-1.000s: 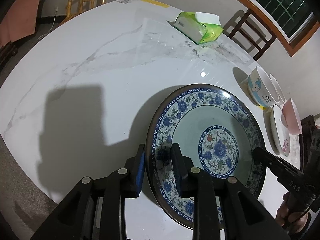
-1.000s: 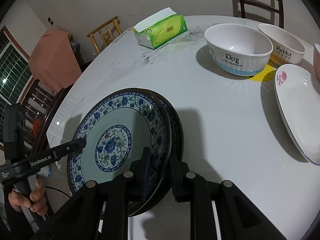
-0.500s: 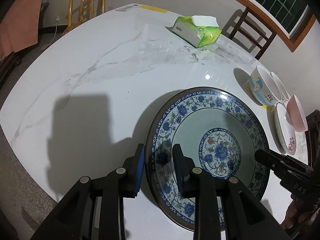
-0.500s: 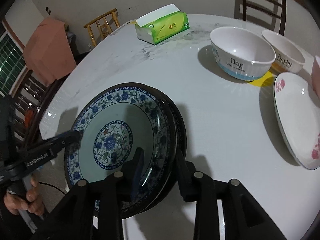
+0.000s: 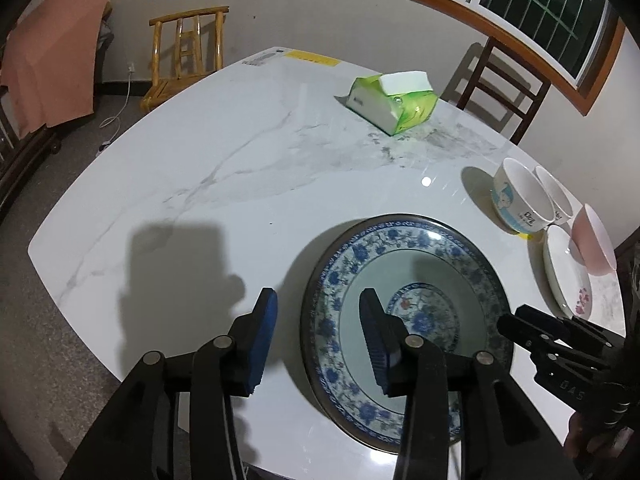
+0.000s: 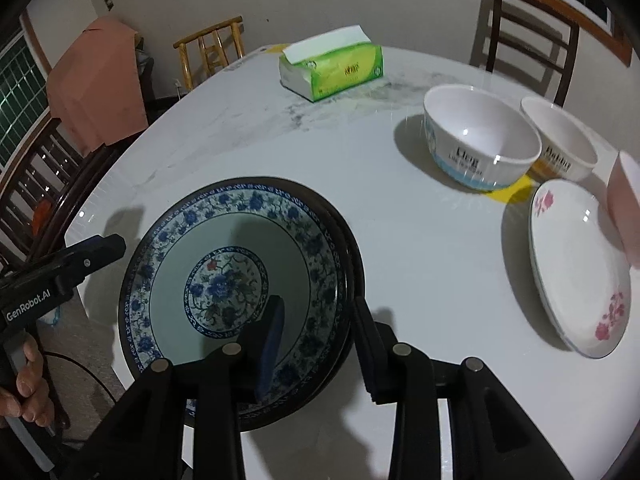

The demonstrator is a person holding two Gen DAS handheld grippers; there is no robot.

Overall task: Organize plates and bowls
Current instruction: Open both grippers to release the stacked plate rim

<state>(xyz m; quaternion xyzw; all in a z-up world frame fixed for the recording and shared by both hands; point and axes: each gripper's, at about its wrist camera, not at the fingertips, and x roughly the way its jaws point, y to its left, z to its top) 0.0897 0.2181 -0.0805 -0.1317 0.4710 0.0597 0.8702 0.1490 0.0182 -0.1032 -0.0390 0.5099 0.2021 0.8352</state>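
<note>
A blue-and-white floral plate (image 5: 408,280) (image 6: 240,240) lies stacked on another like it on the white marble table (image 5: 240,168) (image 6: 420,240). My left gripper (image 5: 320,320) is open, its jaws standing either side of the plate's left rim without touching it. My right gripper (image 6: 320,328) is open, its jaws astride the right rim. Two white bowls (image 6: 480,140) (image 6: 560,152), a white plate with pink flowers (image 6: 580,272) and a pink bowl (image 6: 626,196) stand to the right; they also show in the left wrist view (image 5: 520,200) (image 5: 568,272).
A green tissue box (image 5: 394,102) (image 6: 332,68) sits at the far side of the table. Wooden chairs (image 5: 188,52) (image 6: 528,40) stand around it. The table's near edge is just below the stacked plates.
Both grippers have opened and let go of the top floral plate, which now lies flat on the lower one. Both have pulled back and risen a little.
</note>
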